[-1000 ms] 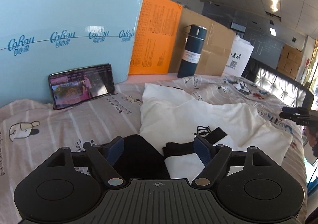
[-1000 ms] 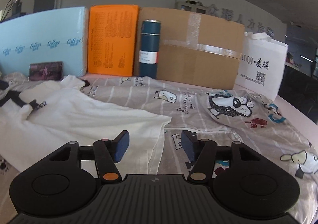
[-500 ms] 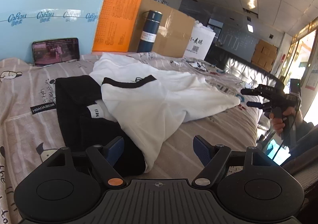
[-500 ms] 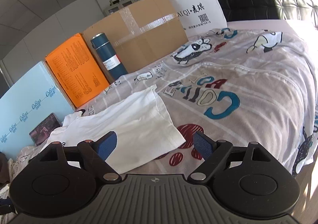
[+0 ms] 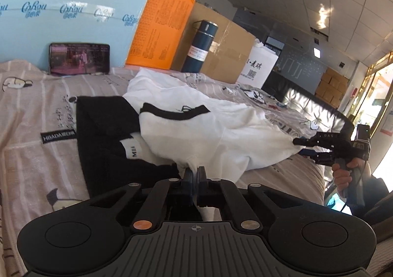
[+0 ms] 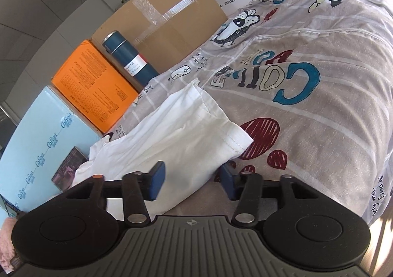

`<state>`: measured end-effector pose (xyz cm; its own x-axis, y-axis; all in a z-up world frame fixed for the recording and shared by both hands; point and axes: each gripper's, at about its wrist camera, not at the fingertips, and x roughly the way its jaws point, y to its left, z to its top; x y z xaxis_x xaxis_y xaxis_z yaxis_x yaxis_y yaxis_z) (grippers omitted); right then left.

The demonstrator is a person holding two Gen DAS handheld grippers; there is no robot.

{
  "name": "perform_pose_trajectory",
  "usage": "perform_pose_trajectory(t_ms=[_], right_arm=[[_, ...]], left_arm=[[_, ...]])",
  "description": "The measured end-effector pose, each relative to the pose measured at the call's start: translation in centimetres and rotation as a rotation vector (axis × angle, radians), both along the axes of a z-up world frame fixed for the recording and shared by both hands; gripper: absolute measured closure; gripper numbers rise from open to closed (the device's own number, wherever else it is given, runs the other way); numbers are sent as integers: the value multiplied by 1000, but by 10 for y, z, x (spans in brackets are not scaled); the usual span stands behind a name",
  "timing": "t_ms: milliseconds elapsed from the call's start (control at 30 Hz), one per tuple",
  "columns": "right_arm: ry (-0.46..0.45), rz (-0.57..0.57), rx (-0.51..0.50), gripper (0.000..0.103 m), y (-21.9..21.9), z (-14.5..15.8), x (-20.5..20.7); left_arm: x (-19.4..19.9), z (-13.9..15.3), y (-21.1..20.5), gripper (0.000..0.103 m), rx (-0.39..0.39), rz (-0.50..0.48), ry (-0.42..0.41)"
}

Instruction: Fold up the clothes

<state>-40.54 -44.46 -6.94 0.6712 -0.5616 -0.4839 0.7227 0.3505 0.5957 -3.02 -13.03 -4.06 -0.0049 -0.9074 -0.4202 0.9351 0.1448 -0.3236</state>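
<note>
The white T-shirt, limp and light on the bed, sags unless held by its hem corners (left tool pinches one, right tool gapes around another).

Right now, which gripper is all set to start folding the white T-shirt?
Left. The left gripper is shut on the white T-shirt at its near edge. The right gripper is open, its fingers astride the shirt's hem corner but not clamped, so it probably has to close first.
</note>
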Motion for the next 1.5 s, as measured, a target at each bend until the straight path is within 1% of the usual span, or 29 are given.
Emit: perform_pose_trajectory(t_ms=[33,67,100,167,233,300,367,433,467,533,600,633,700,733,767,800,833,867,900,933,967,1033,1067,1167,1300,1333,1367,1433,1500], right_arm=[[10,-10,-3,89,-1,-2,1],[-2,-19,-7,95,-1,-2,1],[-27,-29,-18,97,-1,-2,-2],[-60,-51,-70,99,2,5,-8],[-51,-68,-144,100,7,18,-12],[-36,-69,-168,100,8,23,-13],[-17,-73,-152,100,6,21,-13],[-11,-90,-99,100,2,10,-17],[-11,-99,-72,100,0,4,-19],[-18,-111,-32,100,-3,-6,-22],[2,-121,-40,98,-1,-7,-21],[24,-136,-57,98,1,-5,-21],[69,-171,-93,94,5,0,-21],[105,-204,-117,89,7,3,-24],[142,-238,-142,84,9,6,-25],[190,-281,-178,79,11,10,-26],[216,-301,-213,77,13,14,-26],[219,-300,-244,71,15,17,-25],[208,-278,-283,66,17,21,-23],[197,-256,-323,57,20,25,-20],[188,-229,-359,51,23,29,-16],[186,-137,-402,44,25,34,-1],[180,-82,-401,40,23,36,8],[168,72,-355,34,16,35,33],[189,127,-286,28,3,27,51],[191,130,-268,27,0,24,50],[193,132,-251,26,-4,21,49],[197,138,-216,26,-11,14,48],[181,143,-215,25,-16,16,45]], left_arm=[[0,7,2,102,-21,8,-31],[0,14,4,102,-43,15,-58],[0,20,5,102,-58,16,-73],[-1,28,6,102,-70,-2,-92],[-3,30,7,102,-61,-31,-95],[-6,24,9,102,-33,-59,-71],[-9,12,11,102,7,-79,-27],[-14,-1,11,102,69,-91,-20],[-19,-6,10,102,105,-97,-38],[-25,-7,9,102,140,-110,-76],[-29,-5,10,101,153,-123,-128],[-31,-4,11,99,159,-130,-157],[-31,0,15,96,145,-130,-194],[-31,4,16,92,130,-117,-214],[-29,8,18,80,113,-94,-238],[-27,13,18,72,95,-65,-260],[-25,18,16,60,76,-37,-278],[-22,24,12,54,54,-19,-296],[-20,29,7,53,32,-12,-314],[-19,32,1,51,16,-15,-334],[-19,33,-7,48,15,-28,-361],[-18,31,-26,48,37,-72,-411],[-17,28,-36,48,54,-102,-423],[-12,16,-60,47,123,-180,-414],[-3,-3,-79,45,223,-232,-375],[1,-6,-81,40,238,-230,-354],[5,-9,-82,36,241,-226,-331],[14,-6,-82,35,230,-226,-290],[22,5,-78,35,183,-215,-286]])
